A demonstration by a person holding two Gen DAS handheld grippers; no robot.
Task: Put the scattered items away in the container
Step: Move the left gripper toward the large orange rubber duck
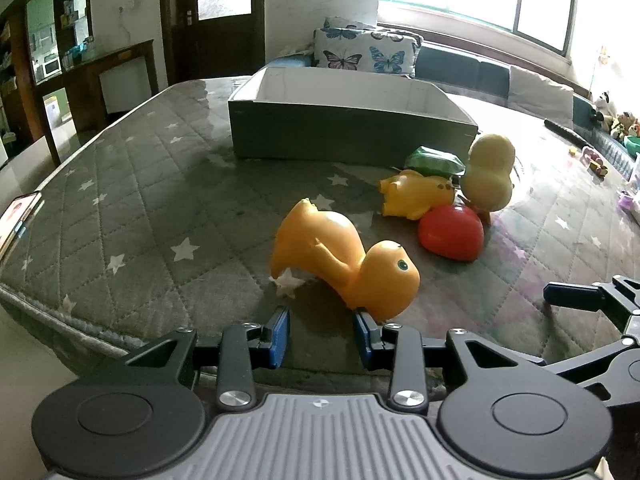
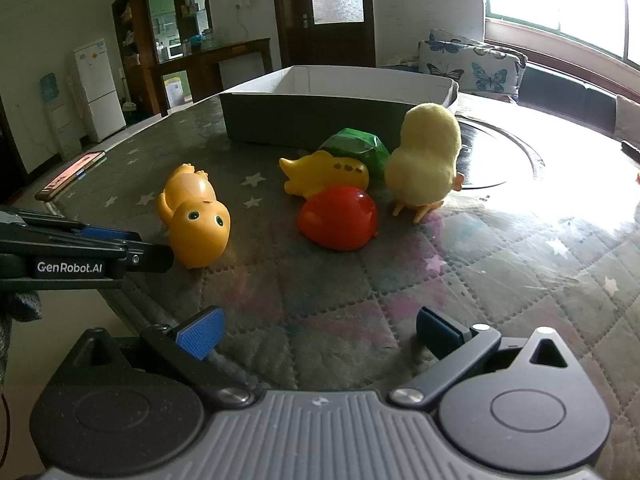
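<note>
An orange dinosaur toy lies on its side on the grey starred quilt, just ahead of my left gripper, which is open and empty. The toy also shows in the right wrist view. Behind it lie a yellow flat toy, a red egg-shaped toy, a green packet and an upright fuzzy yellow chick. A grey open box with a white inside stands at the back. My right gripper is open and empty, short of the red toy.
A phone lies at the quilt's left edge. Butterfly cushions and a sofa stand behind the box. Small toys sit at the far right. The quilt's front edge drops off just under both grippers.
</note>
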